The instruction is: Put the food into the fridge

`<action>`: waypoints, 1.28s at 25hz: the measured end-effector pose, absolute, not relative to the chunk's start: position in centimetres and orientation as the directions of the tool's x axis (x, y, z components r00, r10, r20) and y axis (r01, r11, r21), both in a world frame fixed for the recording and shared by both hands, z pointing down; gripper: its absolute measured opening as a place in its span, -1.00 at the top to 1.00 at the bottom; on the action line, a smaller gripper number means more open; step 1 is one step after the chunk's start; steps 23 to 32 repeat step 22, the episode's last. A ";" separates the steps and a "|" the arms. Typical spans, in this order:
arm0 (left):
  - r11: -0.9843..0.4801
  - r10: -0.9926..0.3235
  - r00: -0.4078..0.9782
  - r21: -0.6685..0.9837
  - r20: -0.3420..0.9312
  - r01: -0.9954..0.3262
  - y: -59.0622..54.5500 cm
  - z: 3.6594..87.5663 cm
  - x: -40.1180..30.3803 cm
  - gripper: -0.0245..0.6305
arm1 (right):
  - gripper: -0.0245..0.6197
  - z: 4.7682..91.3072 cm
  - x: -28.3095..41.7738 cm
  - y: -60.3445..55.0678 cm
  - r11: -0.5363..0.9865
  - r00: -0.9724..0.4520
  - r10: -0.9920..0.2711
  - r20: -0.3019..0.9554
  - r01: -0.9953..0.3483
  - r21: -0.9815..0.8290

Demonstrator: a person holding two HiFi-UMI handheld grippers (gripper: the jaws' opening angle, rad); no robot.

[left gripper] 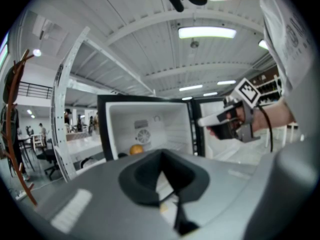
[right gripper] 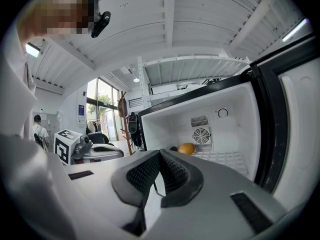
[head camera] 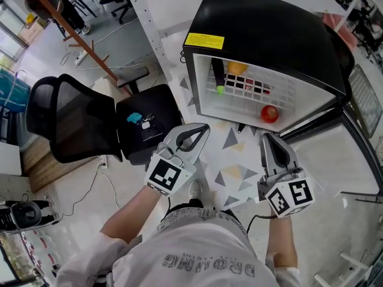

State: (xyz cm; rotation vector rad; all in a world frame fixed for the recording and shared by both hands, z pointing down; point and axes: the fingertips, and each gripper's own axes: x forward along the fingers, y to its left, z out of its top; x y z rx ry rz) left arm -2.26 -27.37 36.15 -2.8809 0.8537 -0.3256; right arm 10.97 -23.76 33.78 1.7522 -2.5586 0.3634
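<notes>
Pale floor [head camera: 239, 172] with grey and yellow triangles under me. Black mesh office chair [head camera: 69, 121] at my left, brown wooden coat stand [head camera: 78, 40] beyond. White ribbed ceiling [right gripper: 200, 24], strip lamp [left gripper: 206, 32] lit, tall windows [right gripper: 102, 106] bright.

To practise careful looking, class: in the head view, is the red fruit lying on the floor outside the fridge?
No, the red fruit sits inside the white interior of the open fridge.

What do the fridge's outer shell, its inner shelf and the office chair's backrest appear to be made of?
Fridge shell: glossy black, probably painted metal or plastic, since light reflects off it. Shelf: a white grid of thin bars, likely coated wire. Chair backrest: matte black, seemingly mesh fabric stretched on a hard frame, though the weave is too fine to confirm.
</notes>
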 end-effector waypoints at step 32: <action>-0.828 -0.558 0.812 -0.170 0.170 -0.534 -27.4 36.1 -1.7 0.91 | 0.91 34.0 11.2 -23.8 0.354 -0.382 -0.912 0.151 -0.917 -0.181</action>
